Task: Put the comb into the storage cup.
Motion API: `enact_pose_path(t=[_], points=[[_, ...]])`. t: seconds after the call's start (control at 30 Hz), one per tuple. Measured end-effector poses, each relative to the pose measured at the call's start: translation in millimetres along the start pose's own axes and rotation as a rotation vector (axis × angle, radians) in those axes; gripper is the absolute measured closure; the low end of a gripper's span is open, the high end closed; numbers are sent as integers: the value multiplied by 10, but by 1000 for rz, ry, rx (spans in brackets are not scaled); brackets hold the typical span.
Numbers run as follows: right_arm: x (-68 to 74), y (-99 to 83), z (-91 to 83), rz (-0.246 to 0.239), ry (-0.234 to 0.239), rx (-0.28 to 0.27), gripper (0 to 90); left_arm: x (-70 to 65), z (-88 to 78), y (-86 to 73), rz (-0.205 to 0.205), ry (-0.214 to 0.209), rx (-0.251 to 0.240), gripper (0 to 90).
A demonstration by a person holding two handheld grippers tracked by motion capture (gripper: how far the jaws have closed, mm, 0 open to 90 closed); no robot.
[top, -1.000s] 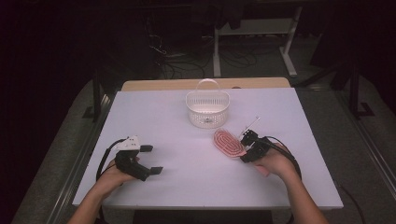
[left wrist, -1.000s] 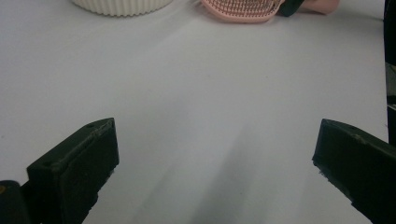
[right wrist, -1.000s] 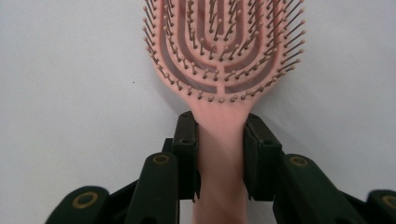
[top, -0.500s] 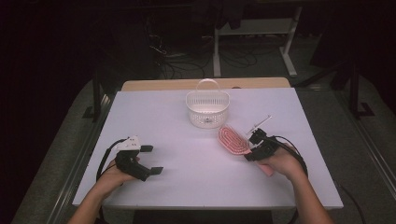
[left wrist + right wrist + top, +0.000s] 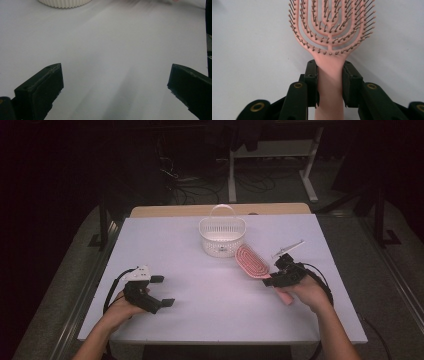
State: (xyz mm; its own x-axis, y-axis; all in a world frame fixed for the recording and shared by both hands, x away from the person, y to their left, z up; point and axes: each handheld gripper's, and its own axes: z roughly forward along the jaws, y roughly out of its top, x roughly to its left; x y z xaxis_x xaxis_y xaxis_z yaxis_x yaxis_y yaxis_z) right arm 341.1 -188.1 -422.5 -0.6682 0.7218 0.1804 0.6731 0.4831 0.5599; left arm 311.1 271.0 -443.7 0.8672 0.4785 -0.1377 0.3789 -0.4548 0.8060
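- Left hand-held gripper sits low at the near left, jaws wide apart, forearm entering from below.
- Right hand-held gripper is raised, jaws clamped.

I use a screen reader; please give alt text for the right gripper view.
The right gripper clamps the handle of a pink hairbrush between its black jaws, bristles facing the camera, above a white table.

Wide bare table between both hands; only the white basket blocks far centre, hairbrush beside it.
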Motion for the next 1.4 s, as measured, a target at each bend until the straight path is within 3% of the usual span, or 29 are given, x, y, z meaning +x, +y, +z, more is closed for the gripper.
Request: enact_pose_path(t=[0.57, 0.73, 1.4], points=[[20, 42, -202, -7, 19, -179, 686, 7, -12, 12, -13, -2, -4, 0], [36, 54, -240, -9, 19, -220, 686, 17, 3, 48, -24, -21, -2, 0], [88, 230, -328, -37, 19, -298, 686, 75, 3, 528, 7, -21, -52, 0]])
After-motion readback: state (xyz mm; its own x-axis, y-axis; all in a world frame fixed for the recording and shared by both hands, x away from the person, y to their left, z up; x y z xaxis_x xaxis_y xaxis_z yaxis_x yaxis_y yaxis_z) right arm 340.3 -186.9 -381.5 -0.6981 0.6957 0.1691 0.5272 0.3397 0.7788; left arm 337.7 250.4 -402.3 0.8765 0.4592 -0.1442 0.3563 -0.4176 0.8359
